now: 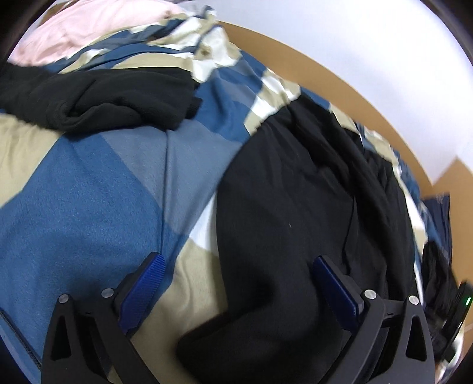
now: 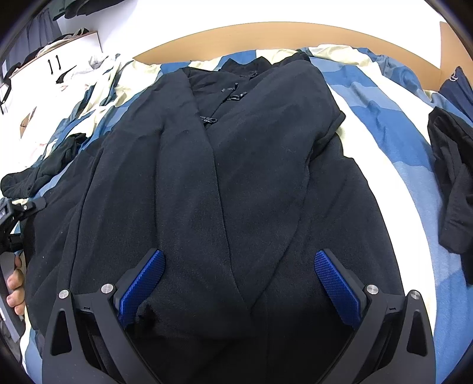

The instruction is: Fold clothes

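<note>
A large black coat (image 2: 236,165) lies spread flat on the bed, collar and toggle fastenings (image 2: 233,96) at the far end, both sleeves folded in over the front. My right gripper (image 2: 238,280) is open and empty, hovering over the coat's near hem. In the left wrist view the same coat (image 1: 295,206) fills the right half. My left gripper (image 1: 236,283) is open and empty above the coat's left edge, one finger over the bedcover, the other over the coat.
The bed has a blue, beige and white patchwork cover (image 1: 88,206) and a wooden headboard (image 2: 266,32). A crumpled black garment (image 1: 97,97) lies left of the coat, another black garment (image 2: 455,177) to its right. A pink pillow (image 1: 88,26) lies at the far left.
</note>
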The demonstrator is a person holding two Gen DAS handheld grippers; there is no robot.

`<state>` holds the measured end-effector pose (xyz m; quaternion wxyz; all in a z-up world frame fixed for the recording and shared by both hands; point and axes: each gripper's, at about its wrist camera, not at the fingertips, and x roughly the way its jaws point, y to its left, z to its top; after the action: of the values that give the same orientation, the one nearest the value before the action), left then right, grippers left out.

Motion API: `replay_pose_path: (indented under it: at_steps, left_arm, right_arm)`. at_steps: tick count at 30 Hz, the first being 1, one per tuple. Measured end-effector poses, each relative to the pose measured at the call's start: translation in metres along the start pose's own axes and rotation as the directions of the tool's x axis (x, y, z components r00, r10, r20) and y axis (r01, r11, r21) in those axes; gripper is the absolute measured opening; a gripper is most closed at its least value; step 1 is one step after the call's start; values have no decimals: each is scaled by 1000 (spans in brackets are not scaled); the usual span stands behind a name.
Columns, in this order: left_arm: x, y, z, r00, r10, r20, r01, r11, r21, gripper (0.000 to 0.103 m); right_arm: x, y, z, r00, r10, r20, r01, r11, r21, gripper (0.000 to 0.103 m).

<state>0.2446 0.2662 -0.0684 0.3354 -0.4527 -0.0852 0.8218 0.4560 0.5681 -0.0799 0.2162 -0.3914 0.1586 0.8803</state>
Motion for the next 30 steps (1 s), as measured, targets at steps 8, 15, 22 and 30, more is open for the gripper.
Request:
replay_pose_path:
  at_steps: [8,15,22,30]
  left_arm:
    - [-20,26,-10,989,-150,-22,150,989,12,101]
    - [-22,26,-10,983,-180,-32,181,984,9,103]
    - [-23,29,-9,979,-204,-32,203,979,-8,103]
    - [-22,28,-10,982,-189,-30,189,982,-13,103]
  right_arm:
    - [-73,-67,-51,991,-19,135,-20,959,283,103]
    - [-87,-143,-70,991,88,101,-121,906,405,103]
    - [-114,-131,-76,999,-8,-48,21,957,289,103]
    - [-157,-117,-71,976,-104,193,55,968,244,103]
